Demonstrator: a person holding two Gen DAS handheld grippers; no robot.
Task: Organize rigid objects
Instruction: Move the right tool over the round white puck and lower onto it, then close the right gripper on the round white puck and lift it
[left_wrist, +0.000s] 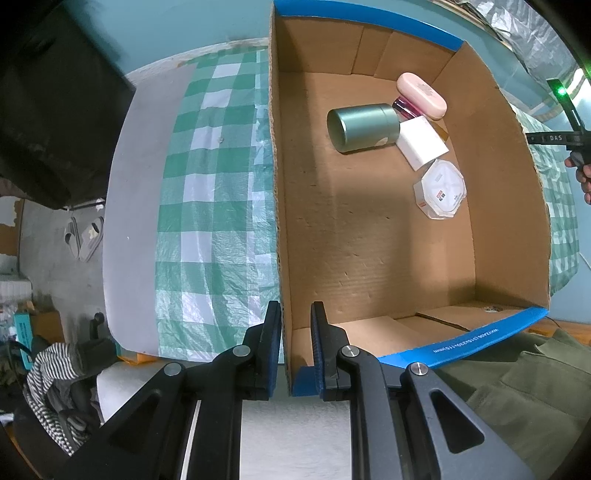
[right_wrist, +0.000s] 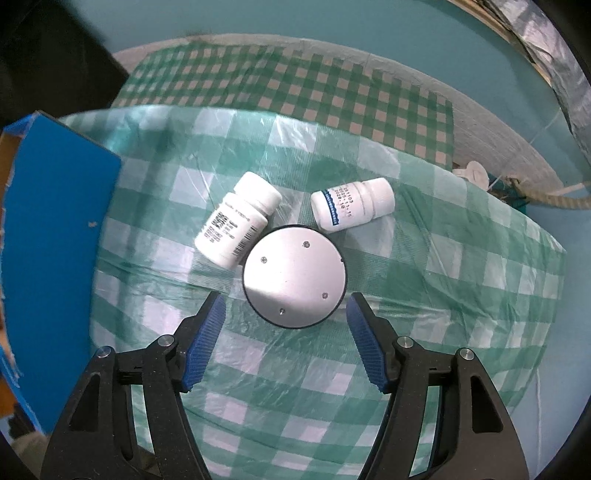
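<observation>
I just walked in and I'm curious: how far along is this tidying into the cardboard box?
Partly done. The brown cardboard box already holds a green metal tin, pink oval case, white flat box and octagonal white container. The left gripper pinches the box wall. The open right gripper brackets a round silver disc. Two white plastic bottles remain outside.

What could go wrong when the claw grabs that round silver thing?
The right claw is open around the disc, and two bottles lie right beside it, so a finger might knock them rolling. The disc looks wide and smooth, so it might slip out. The left claw pinches the box wall; a tug could shift it.
</observation>
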